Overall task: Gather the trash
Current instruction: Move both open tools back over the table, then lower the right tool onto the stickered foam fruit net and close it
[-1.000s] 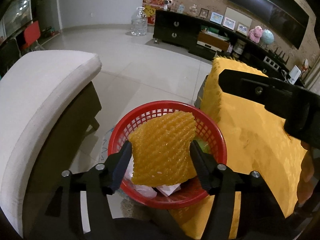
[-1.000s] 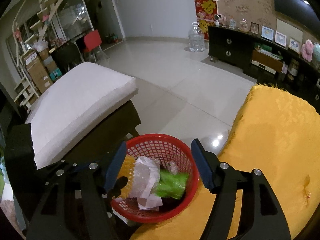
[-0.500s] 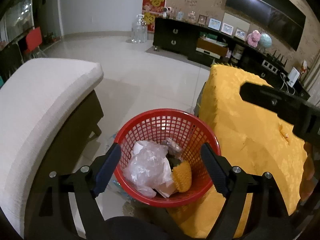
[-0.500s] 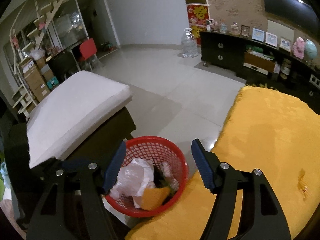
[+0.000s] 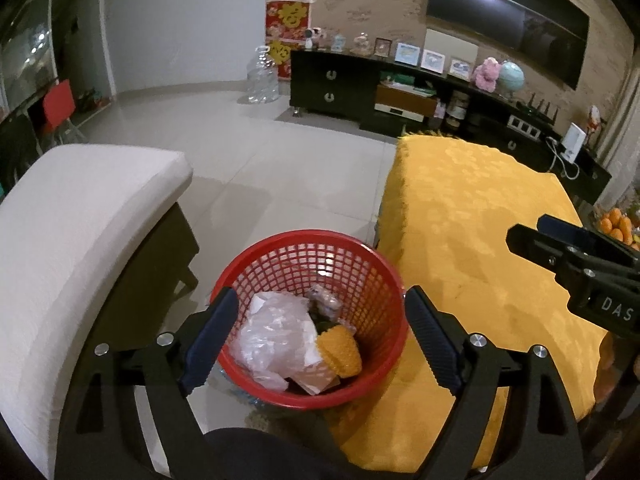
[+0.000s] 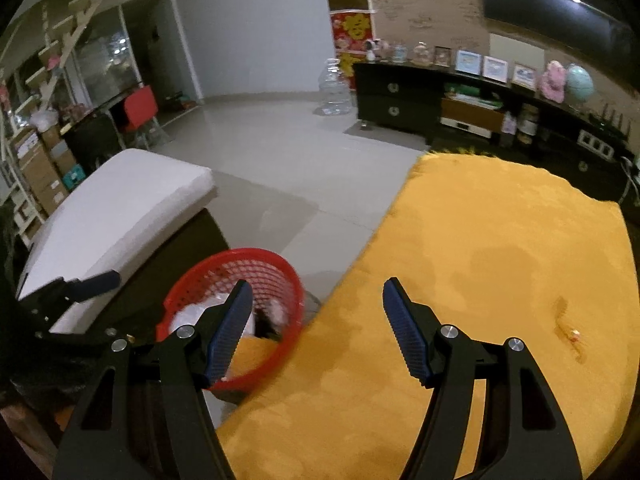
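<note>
A red mesh basket (image 5: pixel 360 264) stands on the floor beside the yellow-clothed table (image 5: pixel 472 216). Inside it lie a yellow foam net (image 5: pixel 340 350), a crumpled clear plastic bag (image 5: pixel 272 332) and other scraps. My left gripper (image 5: pixel 318 300) hangs above the basket, its jaws still opening, with nothing between them. In the right wrist view my right gripper (image 6: pixel 318 292) stands open and empty over the table's left edge, with the basket (image 6: pixel 280 268) to its lower left. A small orange-red scrap (image 6: pixel 574 336) lies on the yellow cloth at the right.
A cream cushioned bench (image 5: pixel 80 216) stands left of the basket. A black TV cabinet (image 5: pixel 360 88) with frames and toys lines the far wall, with a large water bottle (image 5: pixel 262 80) beside it. Oranges (image 5: pixel 618 224) sit at the table's right edge.
My left gripper opened and let the yellow foam net fall into the basket, then rose. My right gripper swung to the right, from over the basket to over the yellow table.
</note>
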Demonstrator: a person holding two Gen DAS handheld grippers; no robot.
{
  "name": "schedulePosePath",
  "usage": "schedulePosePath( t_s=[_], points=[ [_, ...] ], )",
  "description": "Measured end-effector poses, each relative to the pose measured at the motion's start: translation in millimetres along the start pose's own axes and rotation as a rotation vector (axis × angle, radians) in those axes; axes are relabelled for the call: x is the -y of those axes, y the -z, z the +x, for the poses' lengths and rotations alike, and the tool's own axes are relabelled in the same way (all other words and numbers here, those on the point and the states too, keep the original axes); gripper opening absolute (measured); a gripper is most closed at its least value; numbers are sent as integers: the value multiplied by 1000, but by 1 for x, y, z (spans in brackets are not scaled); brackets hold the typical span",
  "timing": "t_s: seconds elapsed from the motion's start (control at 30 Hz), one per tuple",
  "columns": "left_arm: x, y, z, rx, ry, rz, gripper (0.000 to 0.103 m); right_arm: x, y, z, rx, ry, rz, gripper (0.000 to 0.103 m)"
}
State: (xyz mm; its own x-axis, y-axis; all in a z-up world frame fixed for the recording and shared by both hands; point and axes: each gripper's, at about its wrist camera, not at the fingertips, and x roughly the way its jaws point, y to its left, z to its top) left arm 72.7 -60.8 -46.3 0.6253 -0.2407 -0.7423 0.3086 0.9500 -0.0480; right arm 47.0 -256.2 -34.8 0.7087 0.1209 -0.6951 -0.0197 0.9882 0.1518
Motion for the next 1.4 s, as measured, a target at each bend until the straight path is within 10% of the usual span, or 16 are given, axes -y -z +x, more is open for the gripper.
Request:
schedulePosePath(
  t_s=[0.93,1.4],
  points=[
    [153,19,56,-120,179,268,84,177,118,-43,-31,367,317,66],
    [190,19,99,-179,186,330,84,241,109,2,-52,417,308,66]
  ],
)
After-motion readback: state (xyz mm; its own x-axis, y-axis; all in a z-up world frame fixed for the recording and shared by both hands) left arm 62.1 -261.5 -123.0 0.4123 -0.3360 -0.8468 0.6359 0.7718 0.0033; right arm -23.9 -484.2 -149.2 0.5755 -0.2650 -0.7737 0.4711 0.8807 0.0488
